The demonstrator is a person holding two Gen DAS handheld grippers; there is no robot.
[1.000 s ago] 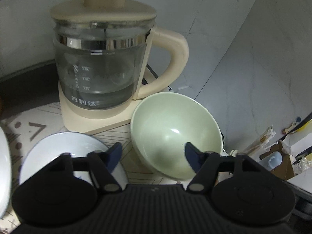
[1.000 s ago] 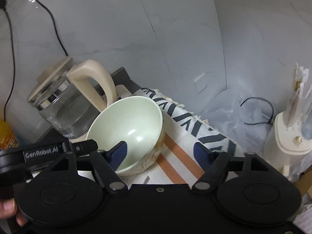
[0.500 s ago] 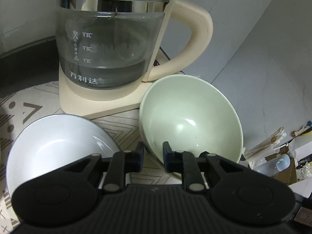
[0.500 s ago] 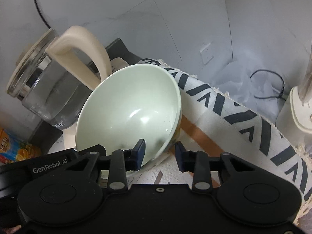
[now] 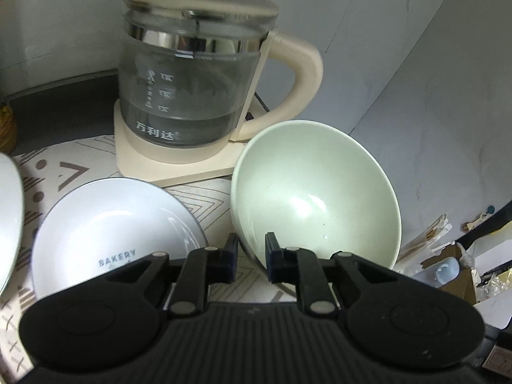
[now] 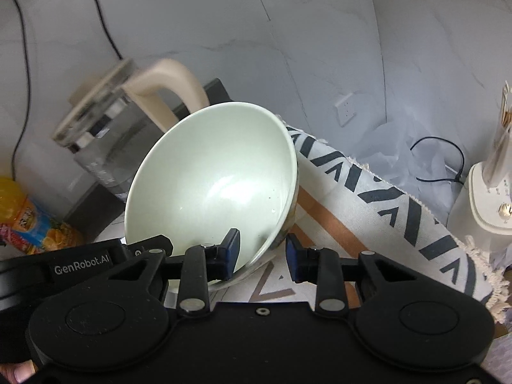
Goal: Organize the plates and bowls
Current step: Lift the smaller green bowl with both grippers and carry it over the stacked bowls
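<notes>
A pale green bowl (image 5: pixel 315 204) (image 6: pixel 217 179) hangs tilted in front of the kettle, its mouth turned toward both cameras. My left gripper (image 5: pixel 252 252) has the bowl's near rim between its blue pads, and its jaws are closing on that rim. On the other side, my right gripper (image 6: pixel 261 251) pinches the rim with one pad inside the bowl and one outside, its jaws closing too. A white bowl marked BAKERY (image 5: pixel 112 224) rests on the patterned cloth to the left of the green bowl. A white plate's edge (image 5: pixel 9 224) shows at the far left.
A glass kettle (image 5: pixel 198 89) (image 6: pixel 105 134) with a cream handle stands on its base right behind the bowls. An orange drink bottle (image 6: pixel 28 224) sits at the left, a white appliance (image 6: pixel 480 204) at the right. The striped cloth (image 6: pixel 384 208) drapes over the table's edge. Walls close in behind.
Both grippers went from wide open to closed on the green bowl's rim. The bowl has tipped up more steeply, and both cameras moved in, then drew back.
</notes>
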